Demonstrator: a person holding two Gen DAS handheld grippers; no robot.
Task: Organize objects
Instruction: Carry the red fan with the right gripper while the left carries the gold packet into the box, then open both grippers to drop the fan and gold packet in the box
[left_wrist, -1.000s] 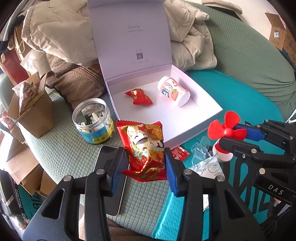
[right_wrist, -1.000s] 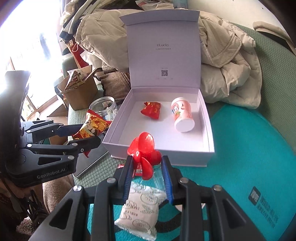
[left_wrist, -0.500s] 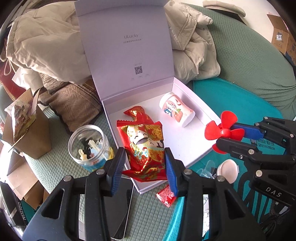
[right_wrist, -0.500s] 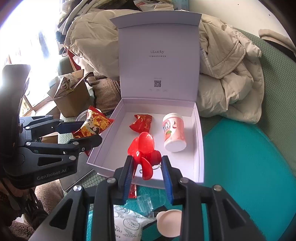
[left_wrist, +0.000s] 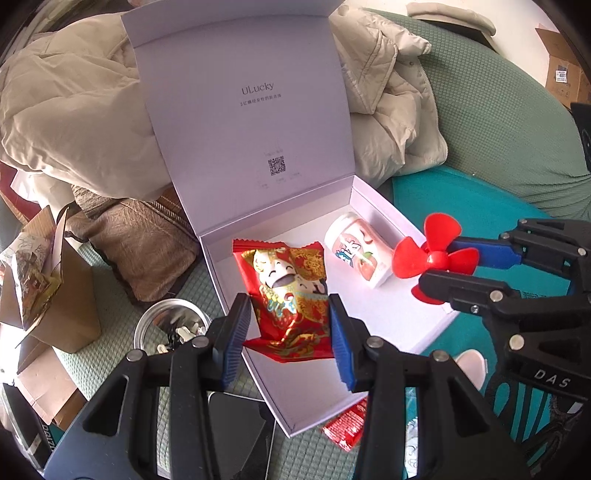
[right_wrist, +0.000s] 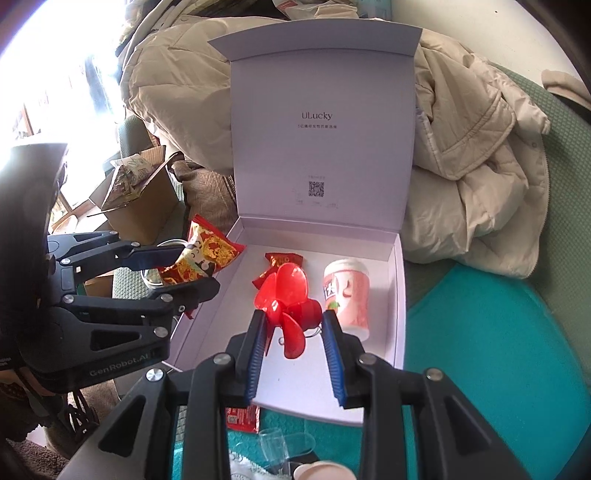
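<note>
Left gripper (left_wrist: 290, 326) grasps a red-and-gold foil snack packet (left_wrist: 290, 295) above the open white cardboard box (left_wrist: 388, 325). Right gripper (right_wrist: 295, 343) clenches a red plastic propeller fan (right_wrist: 290, 299) over the same box.

Shiny things, soft things

I see a shiny crinkly snack bag (left_wrist: 290, 295), a smooth red plastic fan (right_wrist: 290, 299), a matt white paper box (left_wrist: 388, 325), puffy cloth coat (right_wrist: 480, 177), and my claws' ribbed blue pads (left_wrist: 236, 339).

Each camera looks forward along its own gripper, close above the open white box (left_wrist: 388, 325), the left from the box's left front corner, the right squarely from its front edge. Both views share the box (right_wrist: 397, 295) and its raised lid (left_wrist: 243, 122)
</note>
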